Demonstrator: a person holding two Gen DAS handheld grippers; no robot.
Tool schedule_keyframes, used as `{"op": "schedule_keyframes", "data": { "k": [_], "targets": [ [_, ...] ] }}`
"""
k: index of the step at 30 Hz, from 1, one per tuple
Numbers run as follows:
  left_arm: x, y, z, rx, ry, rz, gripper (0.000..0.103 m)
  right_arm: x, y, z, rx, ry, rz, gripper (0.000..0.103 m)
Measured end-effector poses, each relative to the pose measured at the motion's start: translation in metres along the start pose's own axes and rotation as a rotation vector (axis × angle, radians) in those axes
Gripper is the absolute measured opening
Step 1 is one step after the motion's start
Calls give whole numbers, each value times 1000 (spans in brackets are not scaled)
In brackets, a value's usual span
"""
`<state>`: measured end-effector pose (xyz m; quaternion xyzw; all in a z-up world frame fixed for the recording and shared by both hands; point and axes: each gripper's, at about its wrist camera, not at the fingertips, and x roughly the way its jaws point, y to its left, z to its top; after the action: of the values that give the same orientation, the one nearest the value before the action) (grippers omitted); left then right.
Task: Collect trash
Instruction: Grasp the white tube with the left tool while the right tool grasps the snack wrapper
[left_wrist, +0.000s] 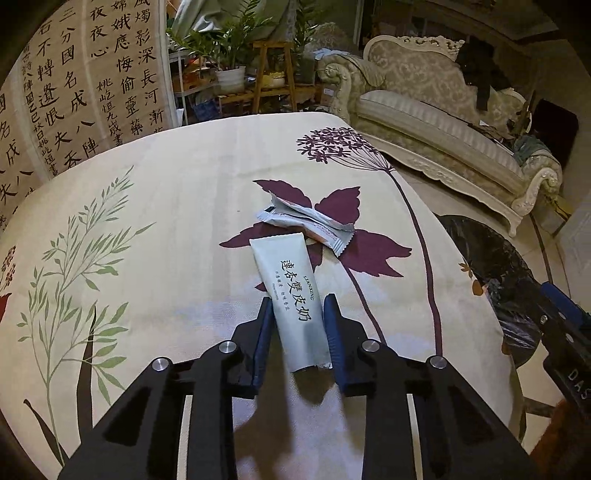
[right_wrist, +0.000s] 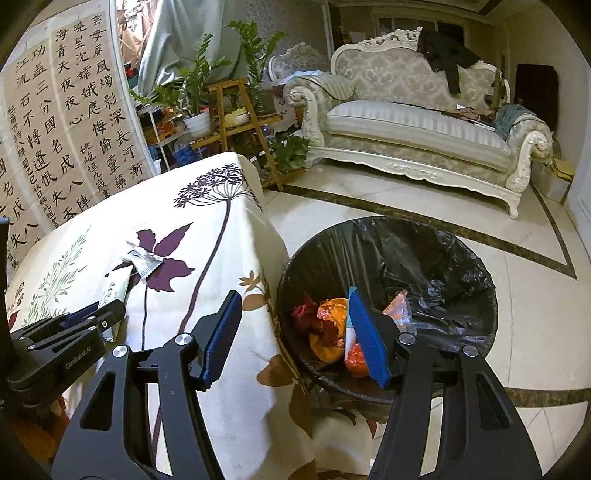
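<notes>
We're closing the left tongs (left_wrist: 295, 314) on the tube (left_wrist: 291, 295) mid-table, but it's looking loose and could slip before the bin (right_wrist: 461, 258); right tongs (right_wrist: 291, 317) are hanging apart, empty.

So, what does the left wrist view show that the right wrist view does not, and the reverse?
Only the left wrist view shows the left gripper from above, its jaws around the white tube, and the tube's print.

Only the right wrist view shows the inside of the bin with red and orange trash, and the right gripper, open and empty over the table edge and the bin.

Both show the tube, the grey wrapper beyond it, the floral cloth, the sofa and the plants.
</notes>
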<state>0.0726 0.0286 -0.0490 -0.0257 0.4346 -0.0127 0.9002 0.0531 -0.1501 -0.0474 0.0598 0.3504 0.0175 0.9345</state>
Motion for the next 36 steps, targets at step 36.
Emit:
{"op": "schedule_keyframes", "data": {
  "k": [36],
  "targets": [
    [-21,141,-1,-144,-46,166,28,63,141,25,-249,116,186,59]
  ]
}}
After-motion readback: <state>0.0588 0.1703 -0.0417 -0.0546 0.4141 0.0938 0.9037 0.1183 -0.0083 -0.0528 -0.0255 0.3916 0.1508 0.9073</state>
